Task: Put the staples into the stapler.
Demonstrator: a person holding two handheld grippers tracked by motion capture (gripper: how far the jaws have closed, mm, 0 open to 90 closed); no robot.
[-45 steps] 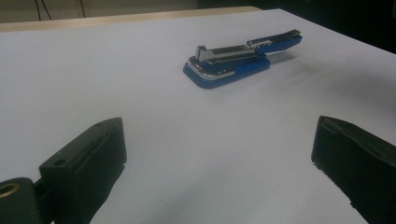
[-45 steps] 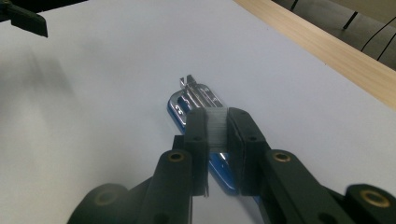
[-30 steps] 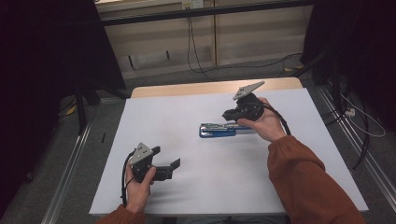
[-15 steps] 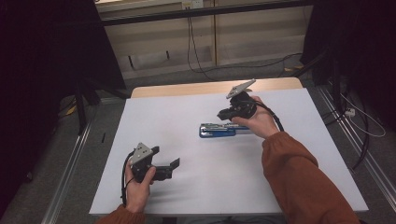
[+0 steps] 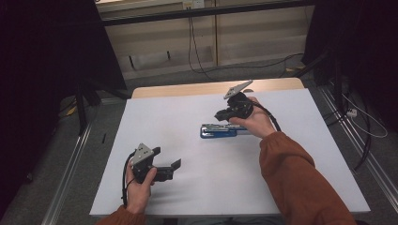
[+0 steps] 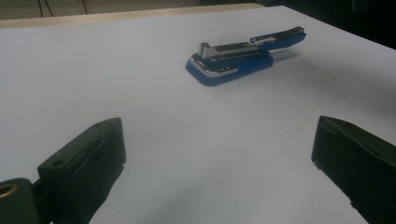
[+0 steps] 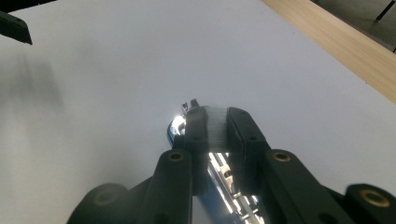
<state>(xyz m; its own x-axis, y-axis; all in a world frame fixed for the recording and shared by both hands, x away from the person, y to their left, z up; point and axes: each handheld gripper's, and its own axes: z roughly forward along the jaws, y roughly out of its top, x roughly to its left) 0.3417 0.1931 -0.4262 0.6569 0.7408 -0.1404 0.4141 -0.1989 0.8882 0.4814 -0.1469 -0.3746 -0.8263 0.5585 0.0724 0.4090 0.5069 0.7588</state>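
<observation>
A blue stapler [image 5: 218, 131] lies on the white table top [image 5: 291, 164] with its lid lifted and the metal magazine bared [image 6: 238, 56]. My right gripper [image 5: 220, 115] hangs just above its right half, pointing down and to the left. Its jaws stand almost together on a thin silvery strip of staples [image 7: 212, 123], and the stapler [image 7: 219, 175] lies right beneath the right gripper [image 7: 212, 114]. My left gripper [image 5: 166, 158] rests near the front left of the table, open [image 6: 217, 140] with nothing between its fingers, facing the stapler.
A wooden strip [image 5: 187, 89] borders the table's far edge. Metal rails [image 5: 70, 164] run along the floor on both sides, with cables [image 5: 361, 122] at the right. A jaw of the left gripper [image 7: 14, 28] shows far off in the right gripper view.
My right gripper has shifted a little to the left and down over the stapler, its jaws unchanged. The left gripper and the stapler have stayed where they were.
</observation>
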